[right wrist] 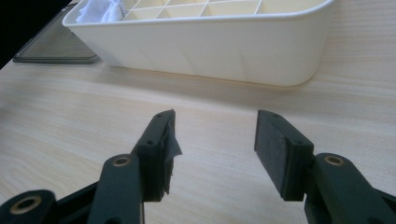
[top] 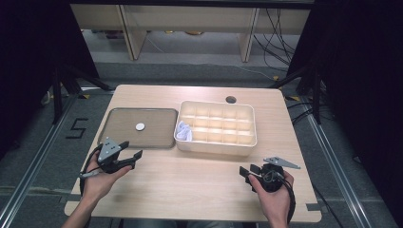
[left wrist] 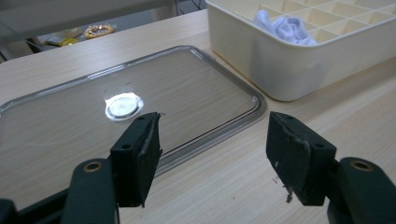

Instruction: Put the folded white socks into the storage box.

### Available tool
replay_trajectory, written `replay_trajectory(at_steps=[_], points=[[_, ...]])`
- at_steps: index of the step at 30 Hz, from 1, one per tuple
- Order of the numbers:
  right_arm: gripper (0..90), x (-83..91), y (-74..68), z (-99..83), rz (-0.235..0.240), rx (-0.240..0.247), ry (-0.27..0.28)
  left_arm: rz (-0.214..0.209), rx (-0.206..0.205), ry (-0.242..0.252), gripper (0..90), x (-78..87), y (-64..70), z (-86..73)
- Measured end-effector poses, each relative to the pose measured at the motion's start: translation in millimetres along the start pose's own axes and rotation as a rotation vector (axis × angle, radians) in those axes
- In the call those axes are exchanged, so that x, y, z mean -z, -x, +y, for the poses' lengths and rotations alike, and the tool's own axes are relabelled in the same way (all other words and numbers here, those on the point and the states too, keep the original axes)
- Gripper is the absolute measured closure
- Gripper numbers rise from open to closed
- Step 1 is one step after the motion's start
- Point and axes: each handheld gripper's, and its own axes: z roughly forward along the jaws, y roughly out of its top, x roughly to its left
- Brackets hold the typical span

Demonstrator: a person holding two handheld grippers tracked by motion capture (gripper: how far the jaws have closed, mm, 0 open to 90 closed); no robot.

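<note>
So both grippers sit low over the worktop (top: 190, 180), fingers apart, gripping nothing. Left gripper (left wrist: 212, 149) faces the clear lid (left wrist: 187, 93); right gripper (right wrist: 215, 144) faces the cream divided box (right wrist: 224, 51).

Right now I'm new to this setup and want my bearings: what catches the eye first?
The cream divided box at the table's middle, with white cloth bunched in its near-left compartment. Left of it lies a clear flat lid with a small white disc at its centre. Nearer the person, the left gripper and right gripper hover open over bare wood.
</note>
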Motion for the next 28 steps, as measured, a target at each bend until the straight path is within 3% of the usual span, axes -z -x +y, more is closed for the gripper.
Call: replay_trajectory(at_steps=[1, 5, 8, 12, 20, 21, 24, 26, 27, 28], points=[[48.9, -0.1, -1.8, -0.8, 0.008, -0.034, -0.012, 0.020, 0.006, 0.002, 34.5, 1.2, -2.6, -4.6], [48.8, -1.6, 0.5, -3.1, -0.001, -0.034, -0.008, 0.052, 0.033, 0.026, 34.2, 3.5, -8.4, -16.2], [48.8, -4.0, 7.3, -4.6, -0.010, 0.008, 0.001, 0.074, 0.029, 0.041, 34.1, 3.7, -10.5, -25.0], [48.7, -6.0, 9.1, -7.3, -0.004, 0.003, 0.002, 0.077, 0.042, 0.055, 33.9, 2.4, -9.7, -34.8], [48.5, -8.9, 11.1, -11.9, -0.010, 0.021, 0.016, 0.077, 0.025, 0.082, 33.3, -0.5, -7.1, -44.7], [48.5, -8.3, 7.9, -13.1, -0.016, -0.021, 0.005, 0.079, 0.023, 0.073, 33.3, -0.6, -6.1, -46.6], [48.3, -10.5, 12.9, -15.9, -0.015, 0.031, 0.024, 0.080, 0.017, 0.081, 33.3, -0.3, -4.4, -47.1], [48.2, -10.8, 13.7, -18.0, -0.010, 0.026, 0.026, 0.081, 0.019, 0.088, 33.3, -1.0, -4.2, -47.3], [48.2, -10.2, 11.3, -19.3, -0.031, -0.002, 0.012, 0.083, 0.018, 0.081, 33.3, -0.7, -4.4, -47.0], [48.2, -11.3, 11.6, -20.3, -0.014, -0.007, 0.019, 0.084, 0.018, 0.082, 33.3, -0.8, -4.7, -47.0]])
